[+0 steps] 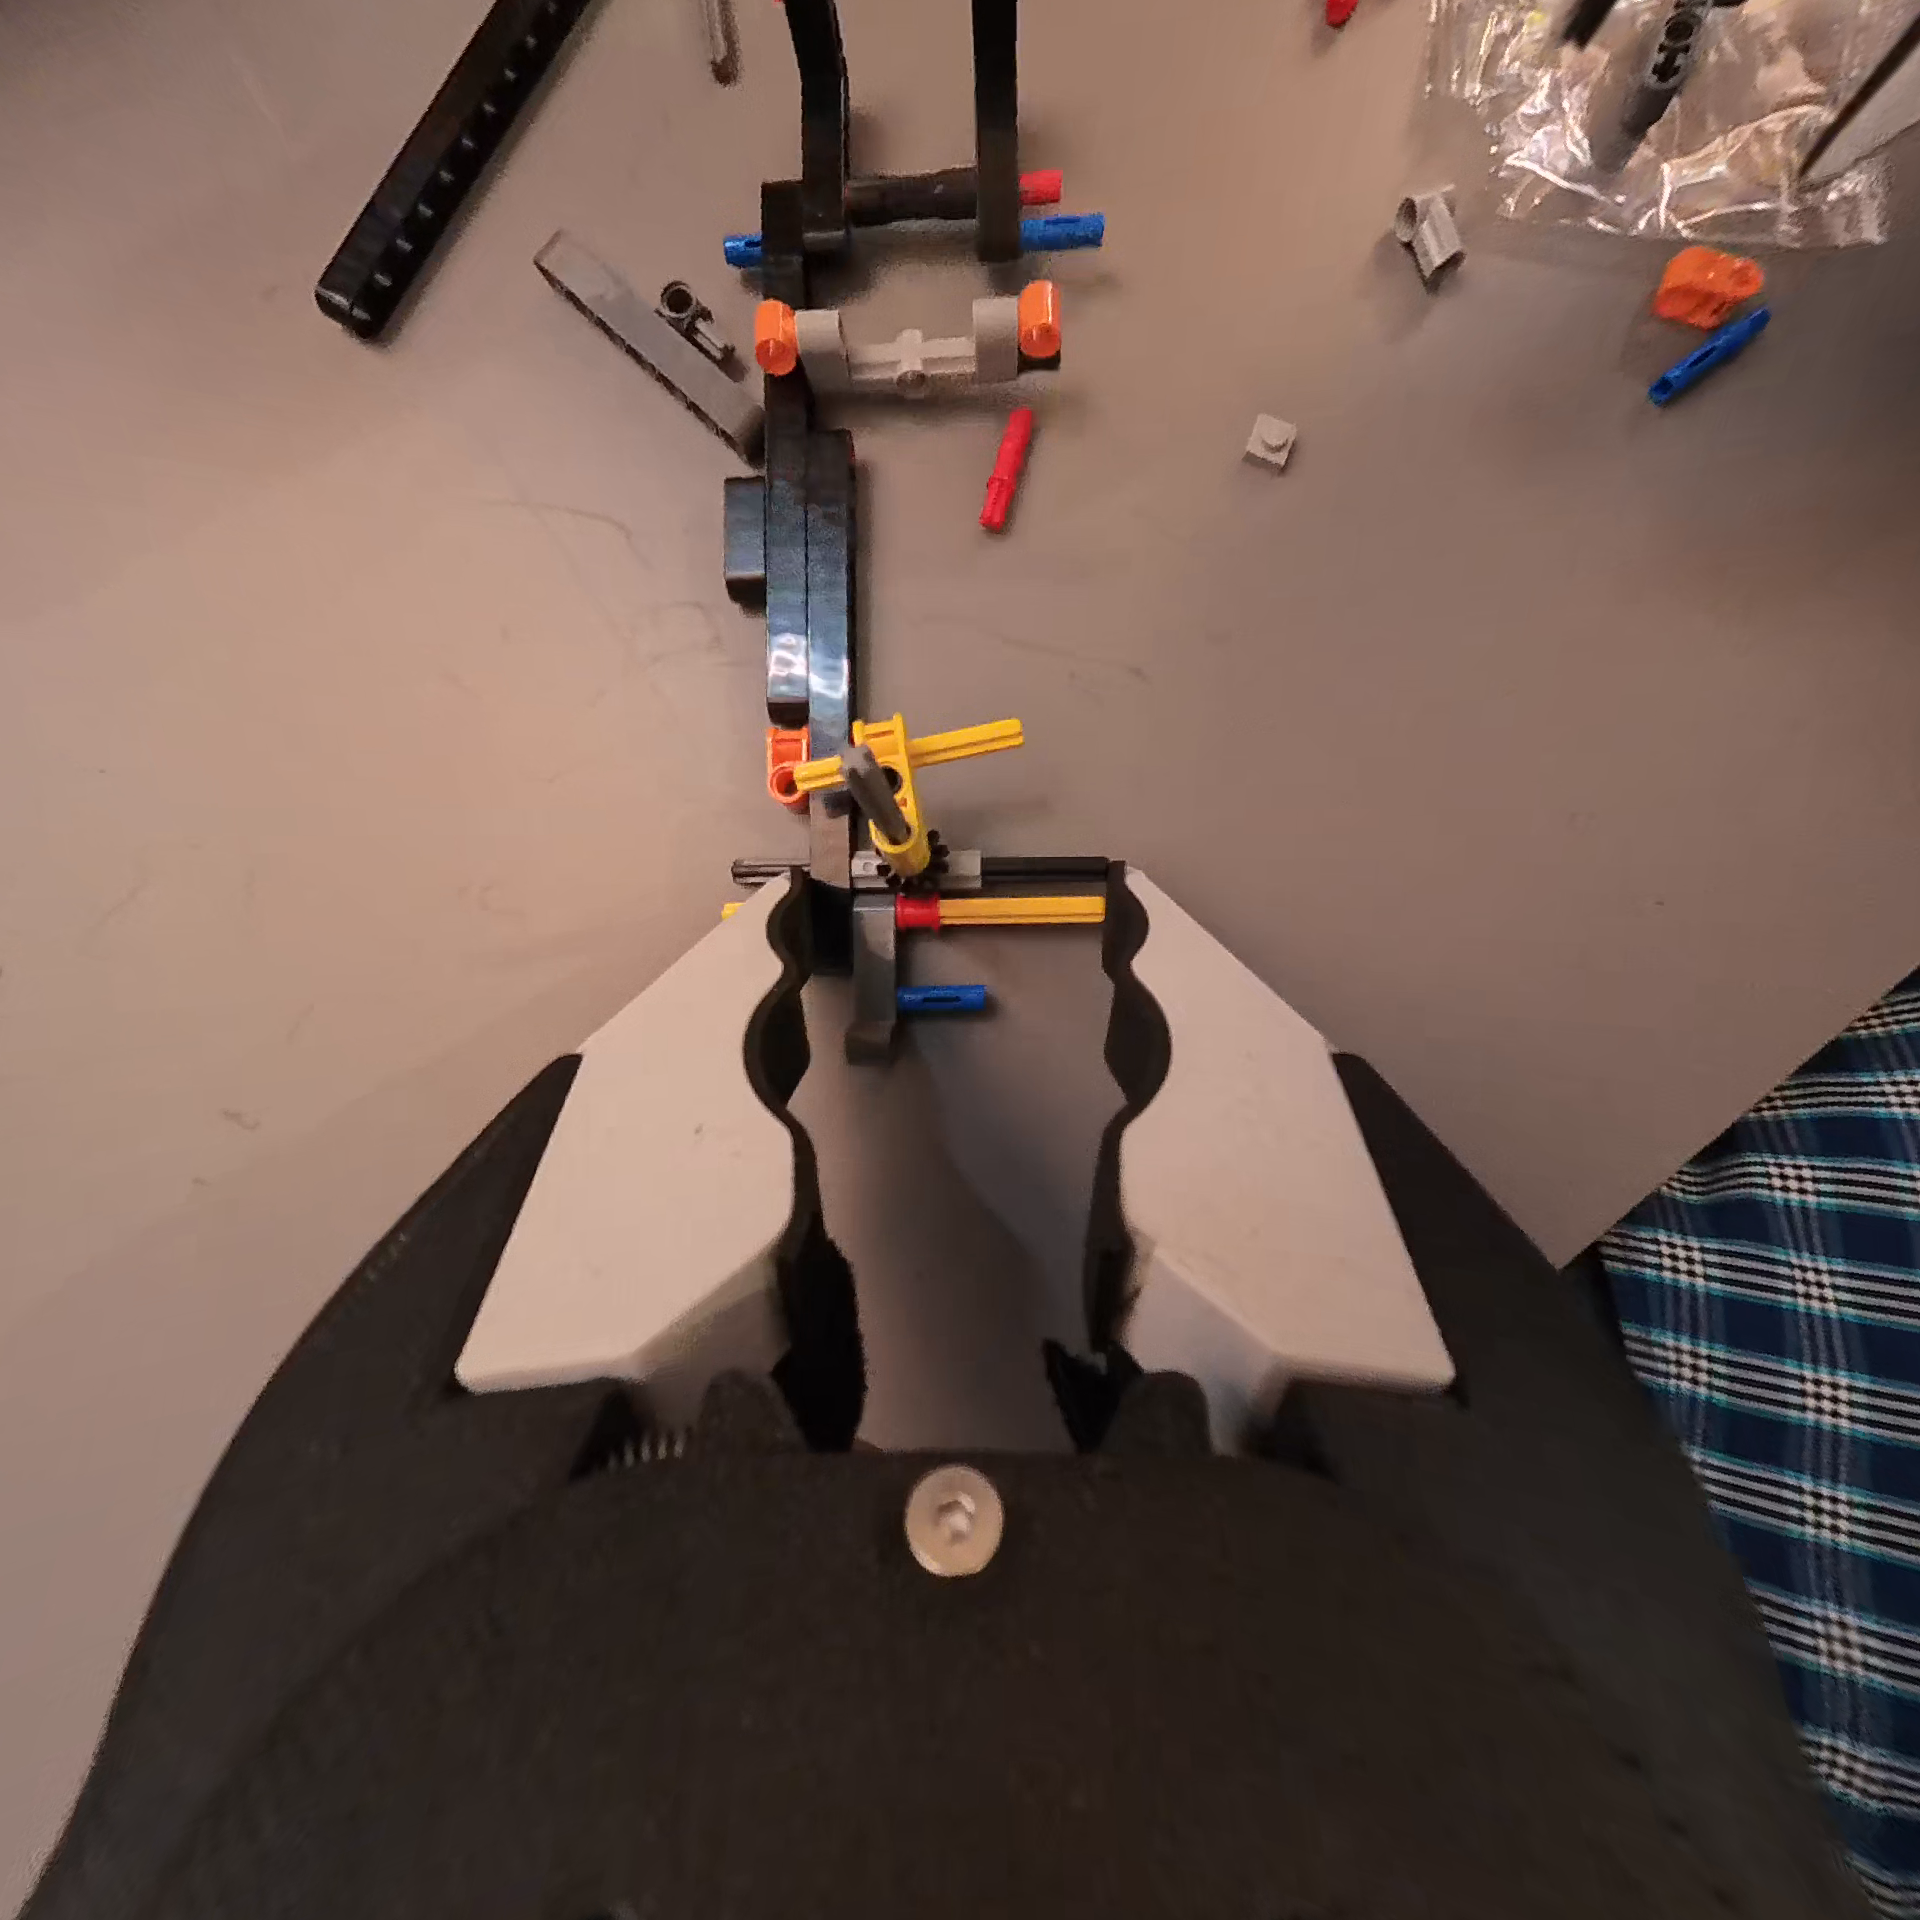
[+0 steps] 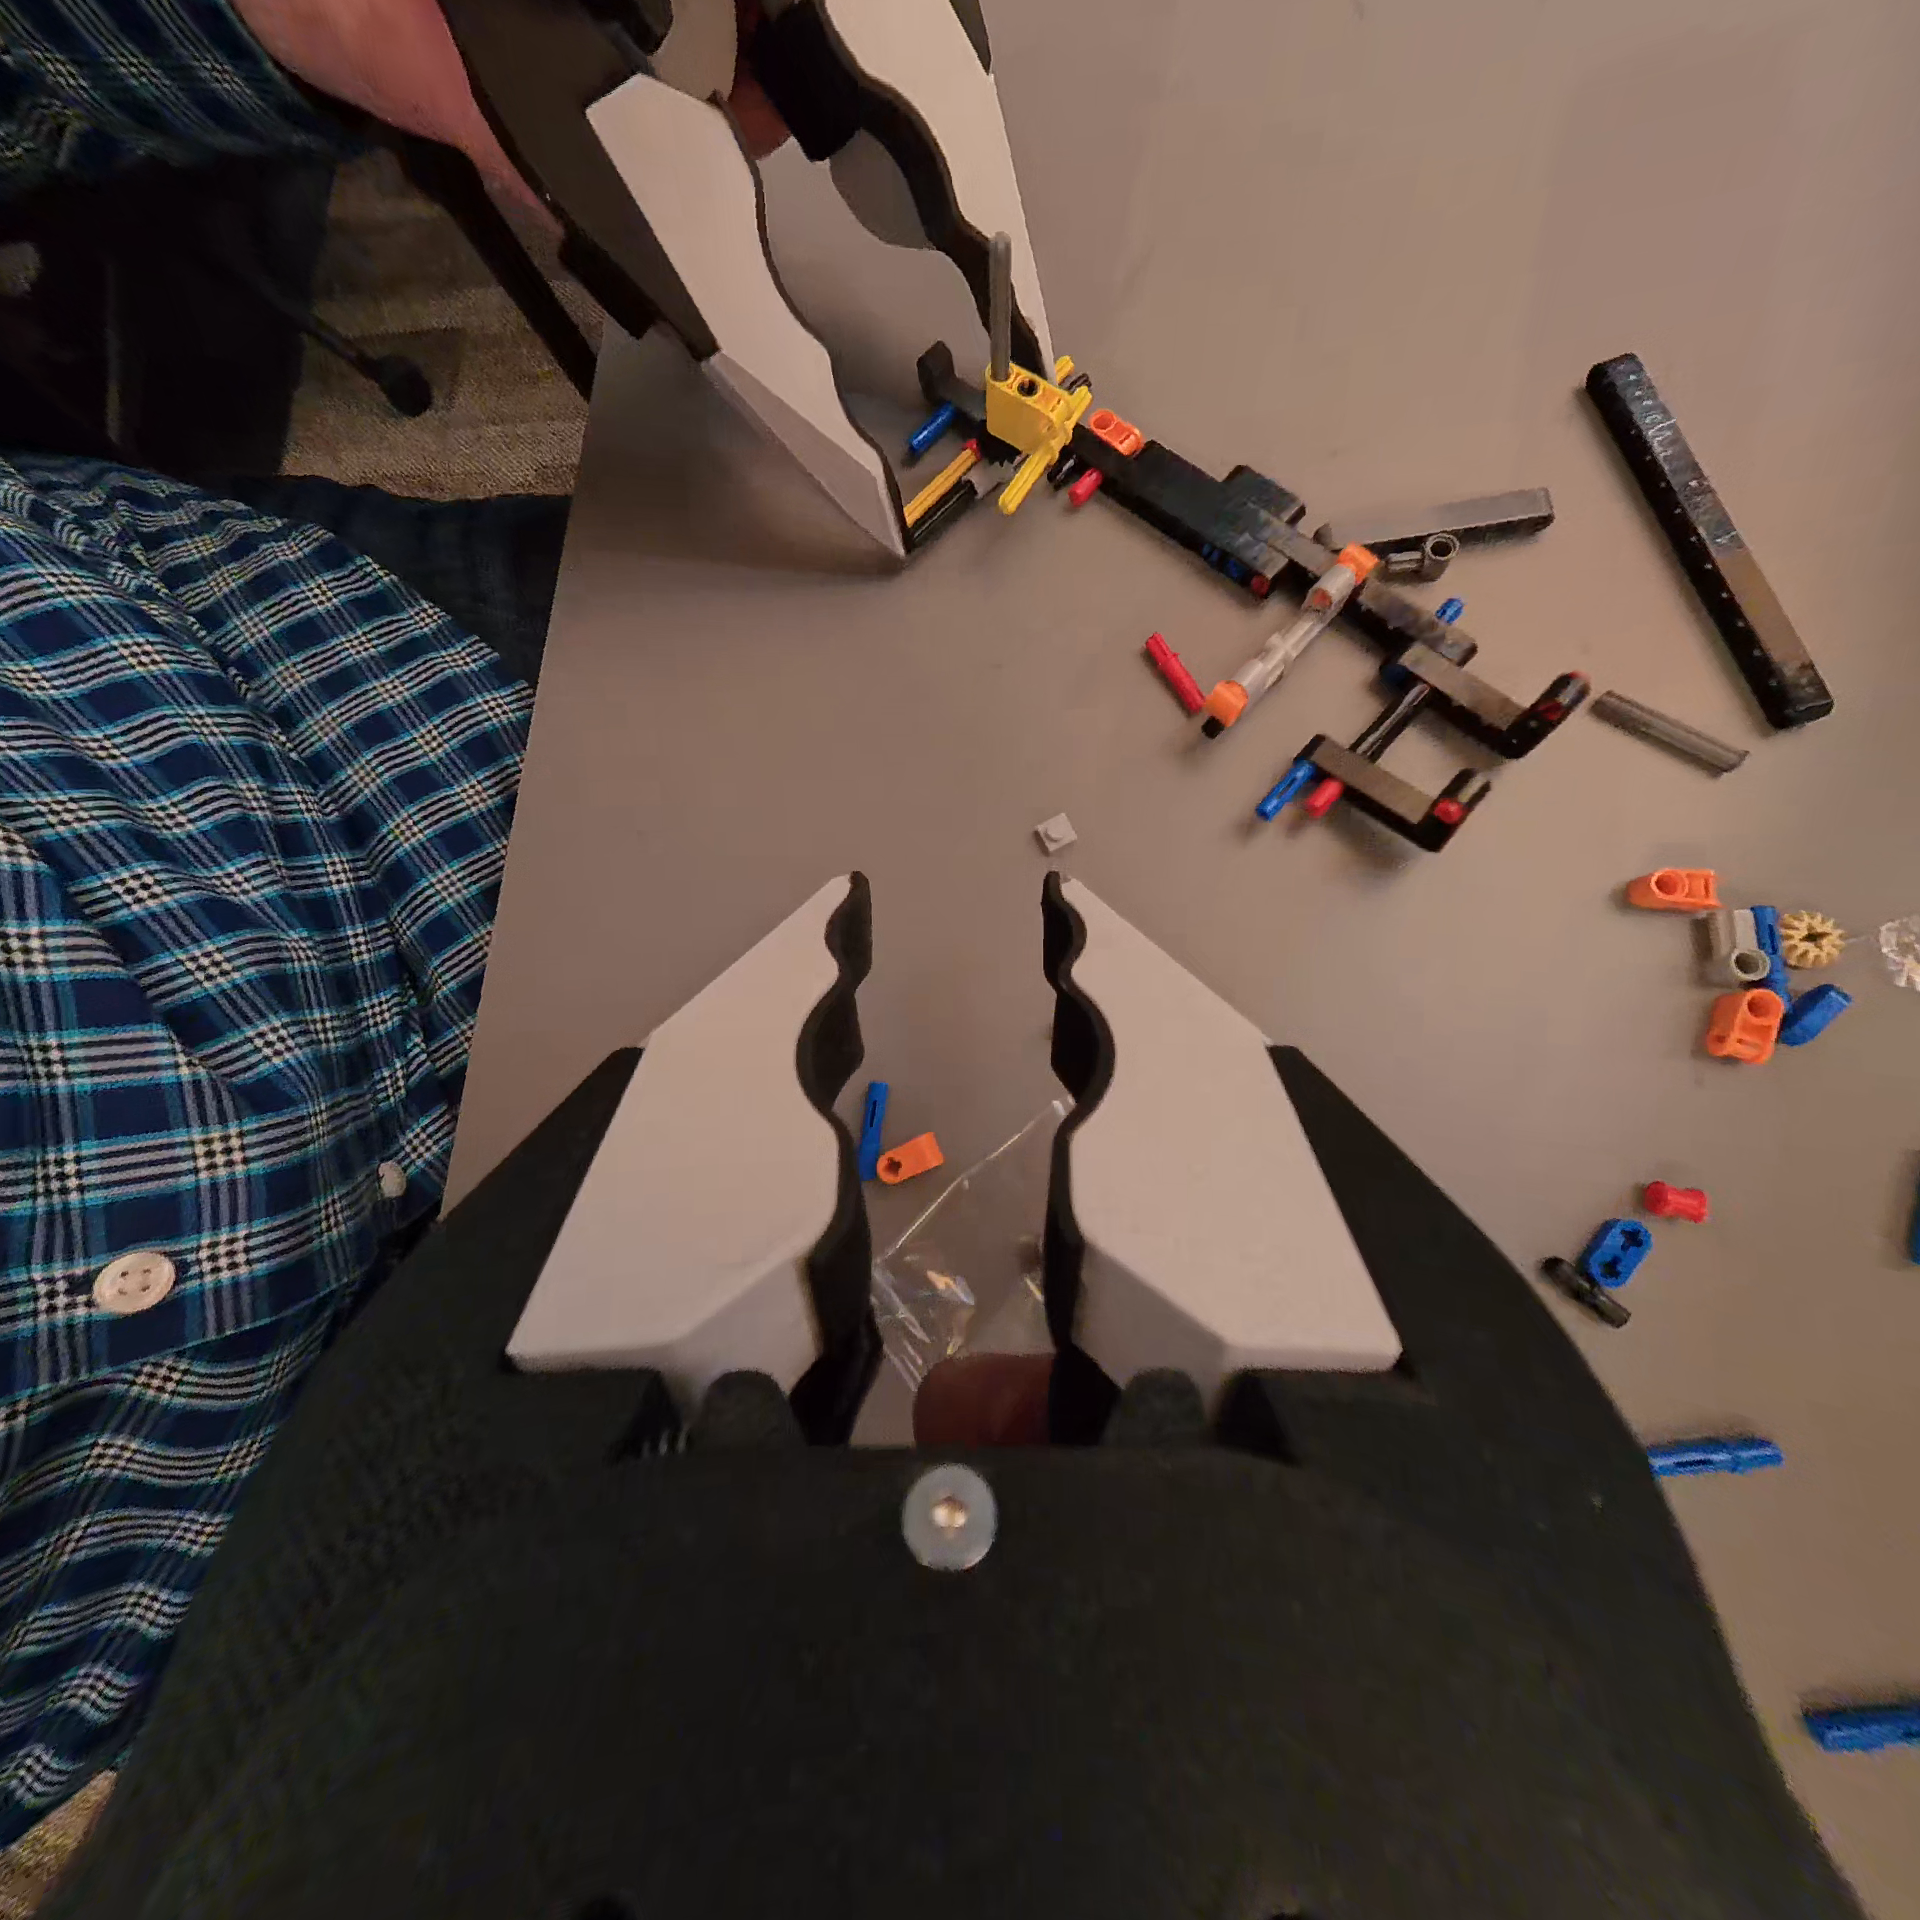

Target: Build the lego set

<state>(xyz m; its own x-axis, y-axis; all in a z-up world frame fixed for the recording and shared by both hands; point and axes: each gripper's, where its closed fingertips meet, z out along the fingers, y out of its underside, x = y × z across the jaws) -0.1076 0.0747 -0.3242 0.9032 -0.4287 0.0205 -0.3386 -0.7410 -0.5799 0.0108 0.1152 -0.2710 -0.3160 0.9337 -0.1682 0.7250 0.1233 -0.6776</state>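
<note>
**Both hand-held grippers open over a half-built model**

The left hand-held gripper stands wide open with its tips down at the near end of the lego assembly. A yellow axle and a black one span the gap between its fingers, but neither finger presses on them, so it grips nothing. Just ahead of the tips, a yellow connector carries a grey axle standing upright.

The right hand-held gripper hovers apart from the model, its jaws parted and empty; below it lie a blue pin, an orange connector and a clear plastic bag.

The assembly stretches away across the grey tabletop, ending in a black frame. Loose pieces surround it: a red pin, a small grey plate and a long black beam. A person's plaid shirt borders the tabletop edge.
</note>
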